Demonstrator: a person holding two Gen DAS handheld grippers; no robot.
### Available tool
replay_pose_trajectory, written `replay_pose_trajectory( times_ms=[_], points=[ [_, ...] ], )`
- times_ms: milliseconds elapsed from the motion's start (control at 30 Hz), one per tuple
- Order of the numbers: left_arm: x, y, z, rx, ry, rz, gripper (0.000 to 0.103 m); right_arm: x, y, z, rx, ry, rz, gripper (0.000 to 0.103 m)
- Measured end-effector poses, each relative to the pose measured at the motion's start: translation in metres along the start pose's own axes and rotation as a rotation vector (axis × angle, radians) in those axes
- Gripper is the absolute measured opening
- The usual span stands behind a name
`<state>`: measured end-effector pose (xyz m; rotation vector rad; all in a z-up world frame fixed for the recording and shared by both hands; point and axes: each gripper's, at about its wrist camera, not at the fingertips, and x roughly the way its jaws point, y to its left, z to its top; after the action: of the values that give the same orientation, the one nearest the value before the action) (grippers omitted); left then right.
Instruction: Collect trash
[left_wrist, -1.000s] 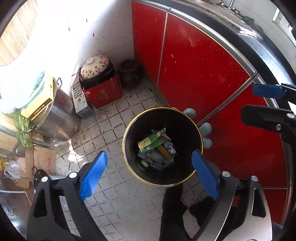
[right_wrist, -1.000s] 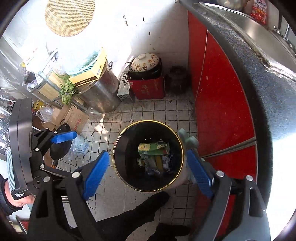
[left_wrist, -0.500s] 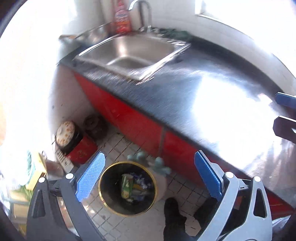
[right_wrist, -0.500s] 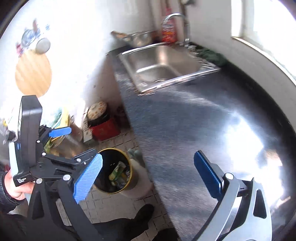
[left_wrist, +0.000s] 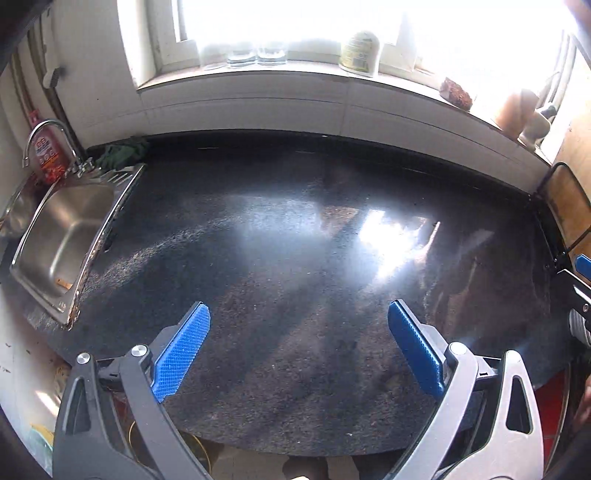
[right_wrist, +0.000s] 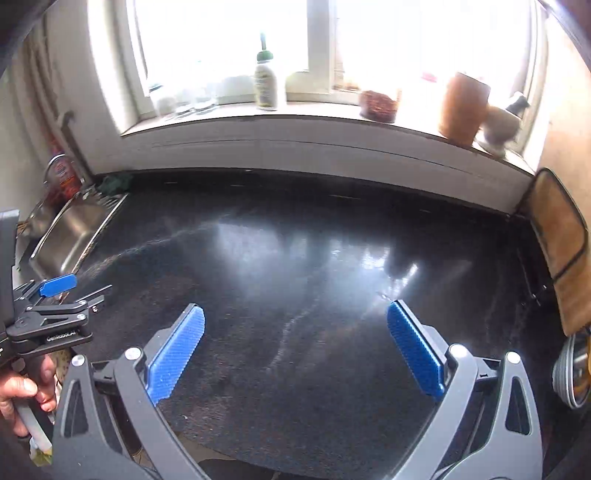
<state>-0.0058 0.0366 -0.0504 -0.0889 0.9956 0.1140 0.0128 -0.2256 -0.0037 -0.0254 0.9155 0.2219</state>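
Both your left gripper (left_wrist: 295, 350) and right gripper (right_wrist: 295, 350) hang wide apart and empty over the bare dark counter (left_wrist: 295, 258), no trash showing on it, so you risk wasted sweeps hunting scraps hidden in window glare.

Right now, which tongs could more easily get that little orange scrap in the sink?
Probably left. The left tongs hang open nearer the sink holding the scrap; the right tongs, also open, sit farther along the counter.
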Motion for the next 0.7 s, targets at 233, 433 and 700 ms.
replay_pose_trajectory(
  times_ms=[233, 433, 700],
  points=[
    [0.007, -0.045, 0.004, 0.096, 0.023, 0.006, 0.094, -0.007, -0.044, -0.004, 0.072, 0.001, -0.058, 0.096],
    [0.009, -0.045, 0.002, 0.087, 0.037, 0.024, 0.094, -0.005, -0.051, -0.002, 0.085, 0.007, -0.053, 0.096],
    [0.01, -0.046, 0.004, 0.078, 0.042, 0.039, 0.094, -0.001, -0.054, -0.003, 0.096, 0.016, -0.039, 0.096]
  ],
)
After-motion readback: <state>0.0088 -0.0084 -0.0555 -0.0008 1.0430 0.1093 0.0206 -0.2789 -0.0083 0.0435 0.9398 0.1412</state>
